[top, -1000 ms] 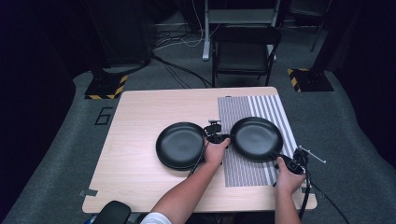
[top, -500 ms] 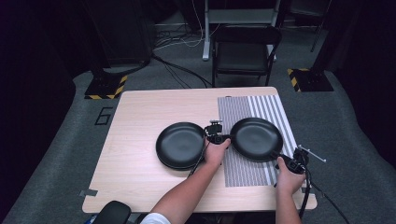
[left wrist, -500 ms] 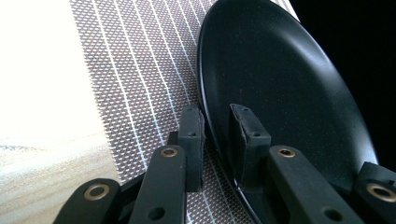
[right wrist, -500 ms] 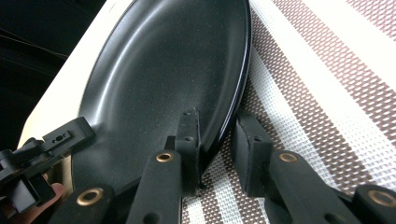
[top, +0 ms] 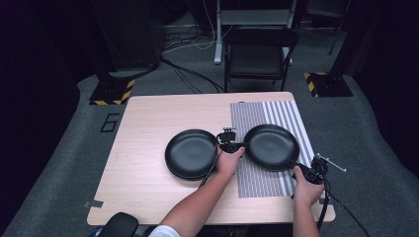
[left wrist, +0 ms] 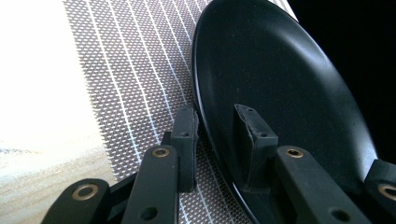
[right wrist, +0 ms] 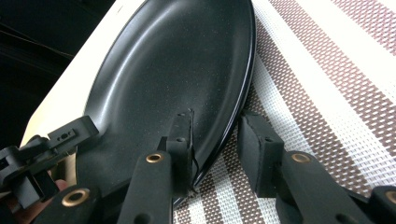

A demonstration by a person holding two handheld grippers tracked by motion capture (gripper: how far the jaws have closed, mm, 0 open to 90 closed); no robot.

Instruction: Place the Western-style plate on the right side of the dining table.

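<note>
High view first, sweeping from the left: a wooden table [top: 143,163] with a black plate [top: 191,153] lying flat on the bare wood, left of centre. Just beside it sits the left gripper [top: 230,144], held in the person's left hand [top: 228,161], wedged between that plate and a second black plate [top: 272,146], which rests on the striped placemat [top: 257,177] on the table's right half. At that second plate's near right edge waits the right gripper [top: 305,171], in the right hand [top: 306,190].

Left gripper view: the jaws of the left gripper [left wrist: 215,140] straddle the second plate's [left wrist: 280,84] rim, one finger inside the dish, one outside over the mat [left wrist: 135,70]. They have just been opening, and a gap shows beside the rim, so no squeeze now.

Right gripper view: same story for the right gripper [right wrist: 219,149]. Its jaws have just been opening; the rim of the second plate [right wrist: 168,70] runs between them, lying against one finger, with the other standing clear over the mat [right wrist: 327,84]. The plate lies flat.
</note>
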